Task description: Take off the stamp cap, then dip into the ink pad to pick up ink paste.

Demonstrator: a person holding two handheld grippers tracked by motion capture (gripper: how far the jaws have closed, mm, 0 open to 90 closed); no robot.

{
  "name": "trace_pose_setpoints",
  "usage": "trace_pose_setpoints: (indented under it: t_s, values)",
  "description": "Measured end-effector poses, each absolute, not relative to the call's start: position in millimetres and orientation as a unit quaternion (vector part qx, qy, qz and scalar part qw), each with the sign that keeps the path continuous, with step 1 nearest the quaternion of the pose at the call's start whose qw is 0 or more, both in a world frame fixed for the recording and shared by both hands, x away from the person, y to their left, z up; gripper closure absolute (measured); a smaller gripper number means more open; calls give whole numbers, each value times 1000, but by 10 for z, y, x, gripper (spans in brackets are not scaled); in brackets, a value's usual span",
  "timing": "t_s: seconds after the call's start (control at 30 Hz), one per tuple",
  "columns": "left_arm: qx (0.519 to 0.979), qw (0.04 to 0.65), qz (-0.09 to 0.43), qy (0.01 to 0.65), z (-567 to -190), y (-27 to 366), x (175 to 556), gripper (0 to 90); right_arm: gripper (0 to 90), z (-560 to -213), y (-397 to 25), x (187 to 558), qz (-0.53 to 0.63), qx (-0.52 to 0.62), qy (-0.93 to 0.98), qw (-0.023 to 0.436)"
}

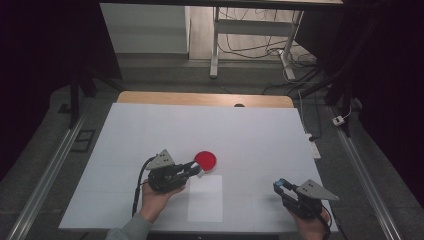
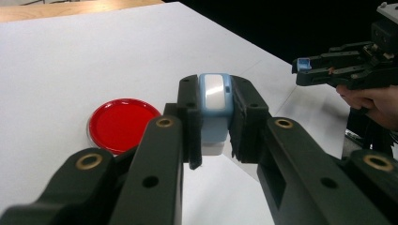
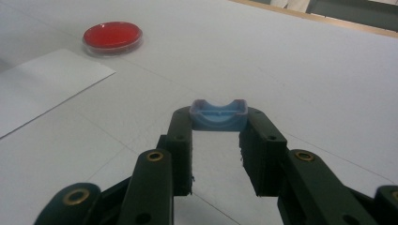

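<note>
Left tool (image 2: 213, 140): you grip the pale blue block (image 2: 215, 110) beside the red dish (image 2: 123, 124), mid-counter | Right tool (image 3: 217, 154): clamped on blue cap (image 3: 218, 115), near front right corner | Progress: parts apart, joining probably left

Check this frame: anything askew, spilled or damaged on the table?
Nothing stands out. The red dish sits flat beside the paper sheet; left claw grips a blue-and-white stamp-like block, right claw its blue cap.

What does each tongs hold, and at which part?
Left tongs: a pale blue stamp-like block, clamped by its two sides. Right tongs: a small blue cap, pinched at its two ends.
</note>
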State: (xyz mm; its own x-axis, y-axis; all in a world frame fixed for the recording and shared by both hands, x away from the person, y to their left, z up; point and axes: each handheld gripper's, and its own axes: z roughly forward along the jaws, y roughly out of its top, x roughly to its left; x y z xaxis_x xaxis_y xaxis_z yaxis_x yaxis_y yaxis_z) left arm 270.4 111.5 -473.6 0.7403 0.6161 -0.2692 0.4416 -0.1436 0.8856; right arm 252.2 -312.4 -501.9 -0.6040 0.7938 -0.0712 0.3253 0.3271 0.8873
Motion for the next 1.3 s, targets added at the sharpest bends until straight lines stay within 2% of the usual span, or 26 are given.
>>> trace_pose_setpoints:
  t_s: [0.63,1.3]
  values:
    - [755,546,84,355,-4738,1105,2742,757,652,-5019,-3071,2535,456,352,778,251]
    - [770,504,92,381,-4687,1043,3114,757,651,-5020,-3075,2557,454,359,776,252]
